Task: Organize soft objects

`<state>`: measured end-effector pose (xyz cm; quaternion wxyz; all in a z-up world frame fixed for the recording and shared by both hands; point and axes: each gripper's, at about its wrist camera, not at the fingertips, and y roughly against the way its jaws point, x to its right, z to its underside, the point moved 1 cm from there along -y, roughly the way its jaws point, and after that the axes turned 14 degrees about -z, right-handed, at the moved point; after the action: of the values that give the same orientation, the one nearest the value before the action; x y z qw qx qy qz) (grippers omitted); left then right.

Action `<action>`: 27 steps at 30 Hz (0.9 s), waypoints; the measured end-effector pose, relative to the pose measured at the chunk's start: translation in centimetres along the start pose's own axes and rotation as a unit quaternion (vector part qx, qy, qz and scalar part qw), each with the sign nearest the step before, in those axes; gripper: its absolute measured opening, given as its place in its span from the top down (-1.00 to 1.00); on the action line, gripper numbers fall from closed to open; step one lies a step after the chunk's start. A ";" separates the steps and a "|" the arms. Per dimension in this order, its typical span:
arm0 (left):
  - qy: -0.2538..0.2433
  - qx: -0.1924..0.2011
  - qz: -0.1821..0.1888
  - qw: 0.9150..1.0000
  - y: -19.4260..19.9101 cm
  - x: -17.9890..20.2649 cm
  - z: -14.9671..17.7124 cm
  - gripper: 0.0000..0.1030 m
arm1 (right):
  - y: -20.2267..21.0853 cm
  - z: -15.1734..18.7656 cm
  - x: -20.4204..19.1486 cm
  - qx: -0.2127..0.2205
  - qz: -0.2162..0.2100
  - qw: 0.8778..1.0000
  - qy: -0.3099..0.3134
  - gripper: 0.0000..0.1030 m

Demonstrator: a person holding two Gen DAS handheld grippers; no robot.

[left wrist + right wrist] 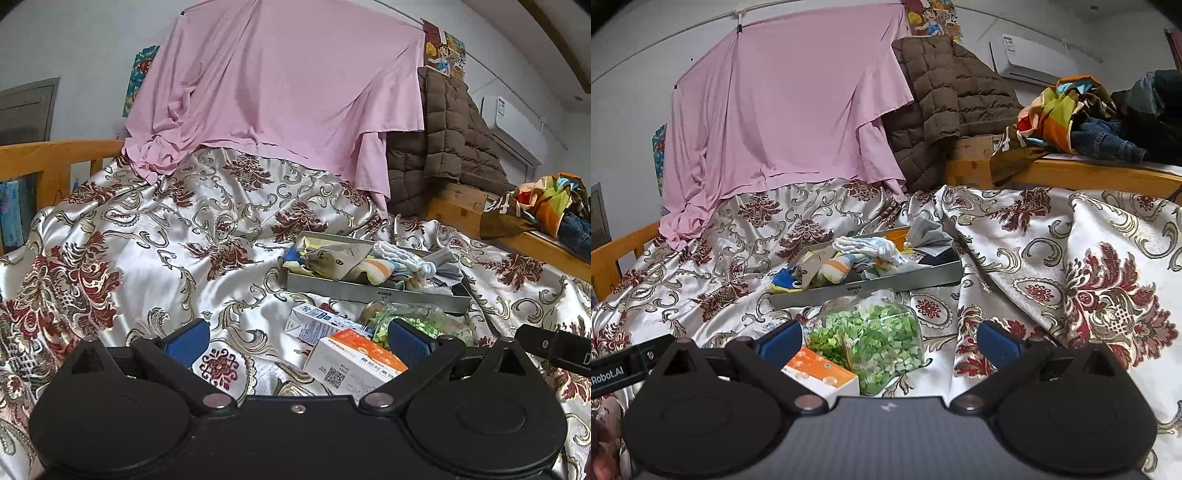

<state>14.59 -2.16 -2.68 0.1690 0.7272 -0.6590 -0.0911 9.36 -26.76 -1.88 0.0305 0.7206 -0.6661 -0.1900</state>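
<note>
A shallow grey metal tray lies on the patterned satin bedspread, filled with several socks and small cloths; it also shows in the right wrist view with the socks inside. My left gripper is open and empty, short of the tray, above an orange-white box and a blue-white carton. My right gripper is open and empty, just over a clear jar of green bits lying on its side.
A pink sheet hangs at the back, a brown quilted jacket beside it. Colourful clothes pile on the wooden bed rail at right. A wooden rail borders the left. The orange box lies by the jar.
</note>
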 end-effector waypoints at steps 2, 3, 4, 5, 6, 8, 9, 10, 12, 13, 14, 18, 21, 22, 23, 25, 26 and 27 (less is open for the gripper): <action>0.000 0.002 -0.001 1.000 0.3 0.0 0.1 -0.98 | 0.5 0.2 -0.1 0.003 0.001 1.000 -0.002 -1.00; 0.000 0.003 -0.001 1.000 0.4 0.0 0.0 -0.98 | 0.7 0.3 -0.1 0.004 0.001 1.000 -0.003 -1.00; -0.001 0.004 -0.001 1.000 0.6 0.0 0.1 -0.98 | 0.9 0.4 -0.1 0.004 0.001 1.000 -0.004 -1.00; -0.003 0.004 -0.001 1.000 0.8 0.0 0.1 -0.98 | 1.0 0.5 -0.1 0.003 0.002 1.000 -0.005 -1.00; -0.004 0.005 -0.001 1.000 0.9 0.1 0.1 -0.98 | 1.1 0.5 -0.1 0.003 0.003 1.000 -0.005 -1.00; -0.005 0.006 -0.001 1.000 1.2 0.0 0.3 -0.98 | 1.2 0.6 -0.1 0.001 0.004 1.000 -0.004 -1.00; -0.007 0.006 -0.002 1.000 1.3 0.0 0.3 -0.98 | 1.2 0.7 -0.2 -0.001 0.005 1.000 -0.004 -1.00; -0.008 0.006 -0.002 1.000 1.4 0.0 0.4 -0.98 | 1.2 0.8 -0.2 -0.004 0.005 1.000 -0.003 -1.00; -0.009 0.005 -0.002 1.000 1.7 -0.1 0.6 -0.98 | 1.2 1.0 -0.3 -0.011 0.005 1.000 0.000 -1.00; -0.010 0.003 -0.002 1.000 1.8 0.0 0.7 -0.98 | 1.2 1.0 -0.4 -0.012 0.005 1.000 0.003 -1.00; -0.011 -0.001 -0.003 1.000 1.8 0.0 0.8 -0.98 | 1.2 1.1 -0.4 -0.013 0.005 1.000 0.005 -1.00; -0.012 -0.012 -0.003 1.000 2.0 0.0 1.3 -0.98 | 1.3 1.3 -0.7 -0.018 0.003 1.000 0.010 -1.00; -0.016 -0.014 -0.004 1.000 2.2 0.1 1.6 -0.98 | 1.2 1.4 -0.7 -0.025 0.003 1.000 0.011 -1.00; -0.017 -0.015 -0.004 1.000 2.3 0.1 1.7 -0.98 | 1.2 1.4 -0.7 -0.027 0.002 1.000 0.012 -1.00; -0.017 -0.015 -0.004 1.000 2.3 0.1 1.7 -0.98 | 1.1 1.5 -0.7 -0.029 0.002 1.000 0.012 -1.00; -0.017 -0.014 -0.005 1.000 2.3 0.2 1.7 -0.98 | 1.1 1.5 -0.7 -0.032 0.002 0.999 0.013 -1.00; -0.017 -0.014 -0.005 1.000 2.3 0.2 1.8 -0.98 | 1.0 1.5 -0.7 -0.033 0.002 0.999 0.013 -1.00; -0.017 -0.014 -0.006 1.000 2.3 0.1 1.8 -0.98 | 1.0 1.6 -0.7 -0.035 0.003 0.999 0.013 -1.00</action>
<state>11.80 -2.70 -3.48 0.1676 0.7271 -0.6560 -0.1138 7.88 -25.86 -2.86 0.0648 0.7198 -0.6604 -0.2037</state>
